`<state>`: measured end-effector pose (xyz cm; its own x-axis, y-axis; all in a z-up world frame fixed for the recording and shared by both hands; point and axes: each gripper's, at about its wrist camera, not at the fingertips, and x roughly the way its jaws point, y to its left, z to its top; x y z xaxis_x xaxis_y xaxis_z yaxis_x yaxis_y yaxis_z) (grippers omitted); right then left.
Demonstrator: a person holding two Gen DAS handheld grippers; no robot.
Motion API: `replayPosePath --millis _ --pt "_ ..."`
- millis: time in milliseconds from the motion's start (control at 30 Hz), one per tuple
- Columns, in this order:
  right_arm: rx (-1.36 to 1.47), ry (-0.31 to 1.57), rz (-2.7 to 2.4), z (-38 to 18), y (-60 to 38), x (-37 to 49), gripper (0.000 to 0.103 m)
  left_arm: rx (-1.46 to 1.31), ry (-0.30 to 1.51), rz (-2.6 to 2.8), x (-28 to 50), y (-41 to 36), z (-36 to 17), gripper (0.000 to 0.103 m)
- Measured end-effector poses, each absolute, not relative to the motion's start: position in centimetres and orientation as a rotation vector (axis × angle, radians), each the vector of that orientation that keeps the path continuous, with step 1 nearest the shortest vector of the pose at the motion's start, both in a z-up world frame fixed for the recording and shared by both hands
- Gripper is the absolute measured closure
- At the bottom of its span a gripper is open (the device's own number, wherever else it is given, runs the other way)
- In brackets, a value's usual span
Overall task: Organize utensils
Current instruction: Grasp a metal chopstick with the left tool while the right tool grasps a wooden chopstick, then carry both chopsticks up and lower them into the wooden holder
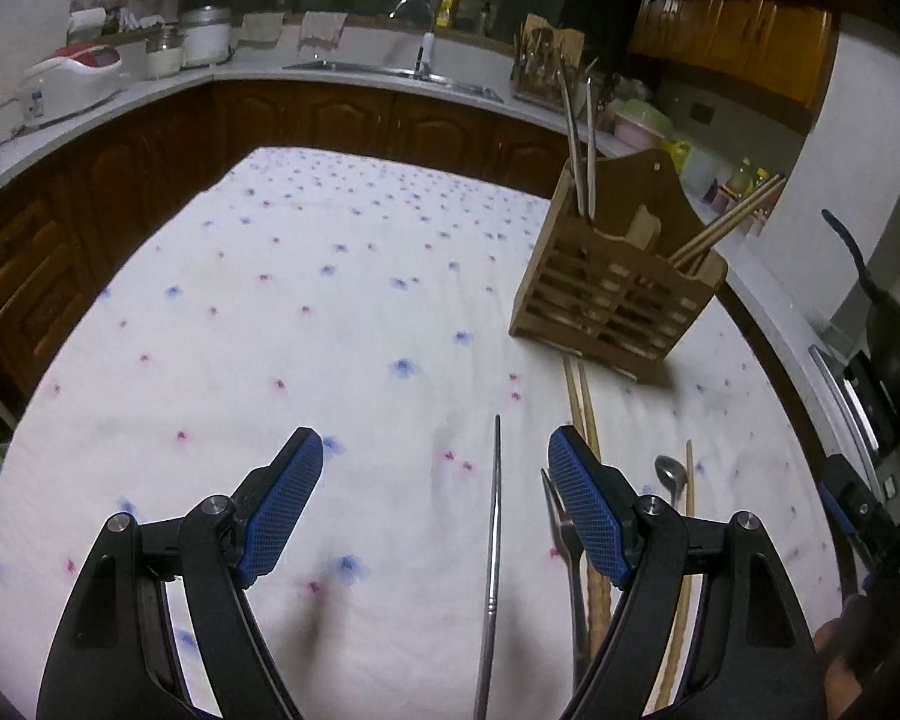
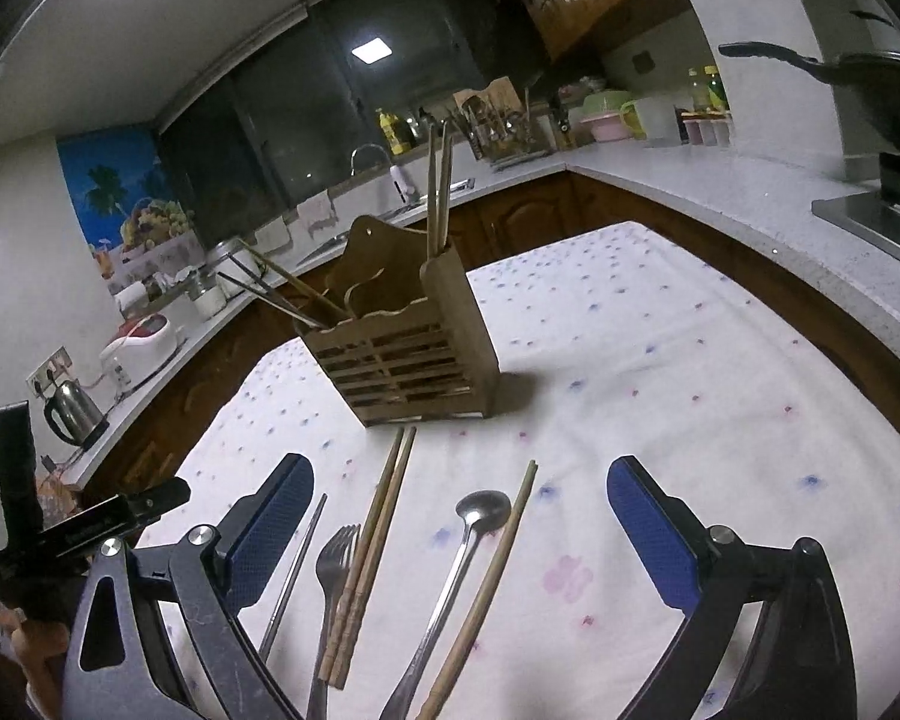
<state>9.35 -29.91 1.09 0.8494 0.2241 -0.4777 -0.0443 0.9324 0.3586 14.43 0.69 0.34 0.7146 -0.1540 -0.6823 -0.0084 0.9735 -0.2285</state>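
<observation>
A slatted wooden utensil holder (image 1: 615,294) (image 2: 411,354) stands on the flowered tablecloth (image 1: 306,324) (image 2: 660,360), with chopsticks sticking out of two compartments. On the cloth in front of it lie a metal chopstick (image 1: 493,546) (image 2: 294,570), a fork (image 2: 330,576) (image 1: 561,534), a pair of wooden chopsticks (image 2: 369,546) (image 1: 585,420), a metal spoon (image 2: 468,534) (image 1: 672,474) and a single wooden chopstick (image 2: 492,576) (image 1: 688,480). My left gripper (image 1: 435,468) is open above the metal chopstick. My right gripper (image 2: 459,492) is open above the spoon and wooden chopstick.
Dark wood cabinets and a white counter (image 1: 354,75) wrap around the table, with a sink (image 1: 390,69), rice cookers (image 1: 72,78), a kettle (image 2: 72,411) and a dish rack (image 2: 504,132). A stove with a black pan (image 2: 870,96) stands on the right.
</observation>
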Motion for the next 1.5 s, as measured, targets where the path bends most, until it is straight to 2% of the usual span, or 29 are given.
replayPosePath --millis 167,233,267,533,700,767,1033,1167,1267,1333,1367,1500 --pt "0.332 0.579 0.134 0.4 -29.6 10.0 0.006 -0.204 0.810 -0.084 15.0 0.2 -0.5 0.024" --pt "0.322 0.600 0.133 0.0 -29.4 10.2 0.011 -0.196 0.824 -0.089 15.1 0.0 -0.7 0.024" --pt "0.317 0.610 0.134 -0.2 -29.2 10.3 0.018 -0.192 0.830 -0.092 15.2 -0.2 -0.9 0.024" --pt "0.294 0.715 0.127 -2.4 -28.6 11.9 0.043 -0.143 0.927 -0.107 17.1 -1.5 -3.2 0.045" --pt "0.280 0.780 0.092 -3.7 -29.2 14.0 0.062 -0.102 0.969 -0.113 18.8 -2.7 -4.3 0.050" --pt "0.271 0.803 0.076 -4.2 -29.4 15.2 0.065 -0.090 0.980 -0.117 19.6 -3.1 -4.6 0.053" --pt "0.231 0.901 0.049 -6.3 -29.4 19.4 0.073 -0.037 1.048 -0.155 22.6 -5.1 -6.0 0.077" --pt "0.147 0.897 0.036 -6.3 -28.2 19.6 0.074 0.057 1.024 -0.143 22.3 -6.8 -6.6 0.078" --pt "0.074 0.896 0.025 -6.5 -27.5 19.5 0.079 0.080 1.010 -0.152 22.2 -7.4 -6.7 0.089" --pt "0.061 0.897 0.022 -6.4 -27.5 19.6 0.086 0.088 1.006 -0.156 22.1 -7.7 -6.7 0.097" --pt "0.063 0.896 0.027 -6.4 -27.5 19.5 0.091 0.091 1.005 -0.157 22.3 -7.8 -6.6 0.098" --pt "0.092 0.894 0.038 -6.3 -27.9 19.6 0.096 0.074 1.010 -0.169 22.2 -7.4 -6.5 0.099"
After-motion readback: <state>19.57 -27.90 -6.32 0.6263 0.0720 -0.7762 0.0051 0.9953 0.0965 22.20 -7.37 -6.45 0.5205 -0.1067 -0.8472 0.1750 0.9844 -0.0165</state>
